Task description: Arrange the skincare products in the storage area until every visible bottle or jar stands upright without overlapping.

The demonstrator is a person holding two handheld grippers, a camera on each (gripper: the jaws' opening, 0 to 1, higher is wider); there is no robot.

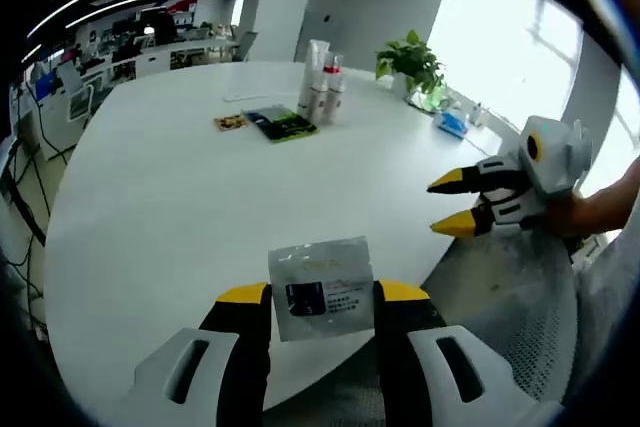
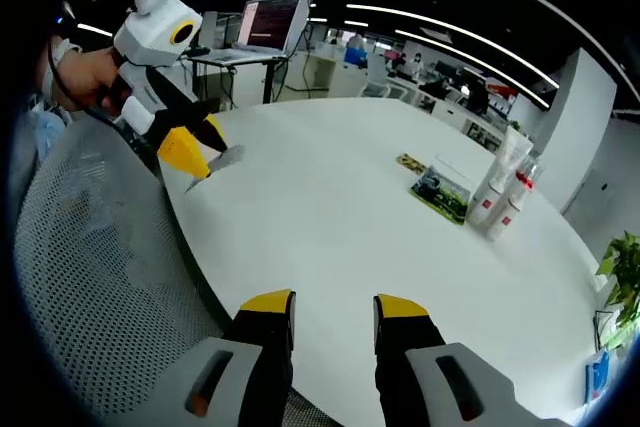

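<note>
My left gripper (image 1: pixel 322 294) is shut on a flat silver sachet (image 1: pixel 320 282) with a dark label, held over the near edge of the white table (image 1: pixel 170 207). In the right gripper view the same sachet (image 2: pixel 227 158) sticks out of the left gripper (image 2: pixel 200 165) at upper left. My right gripper (image 2: pixel 334 304) is open with nothing between its jaws, and in the left gripper view the right gripper (image 1: pixel 450 204) hovers at the table's right edge. A white tube and red-and-white bottles (image 1: pixel 320 92) stand upright together at the far side; these bottles (image 2: pixel 500 197) also appear at right.
Flat green-and-dark packets (image 1: pixel 282 125) and a small brown packet (image 1: pixel 230 122) lie beside the bottles. A potted plant (image 1: pixel 410 62) and a blue item (image 1: pixel 452 124) sit at the far edge. A grey mesh chair (image 2: pixel 90 277) is near the table, with a laptop (image 2: pixel 265 27) on a desk behind.
</note>
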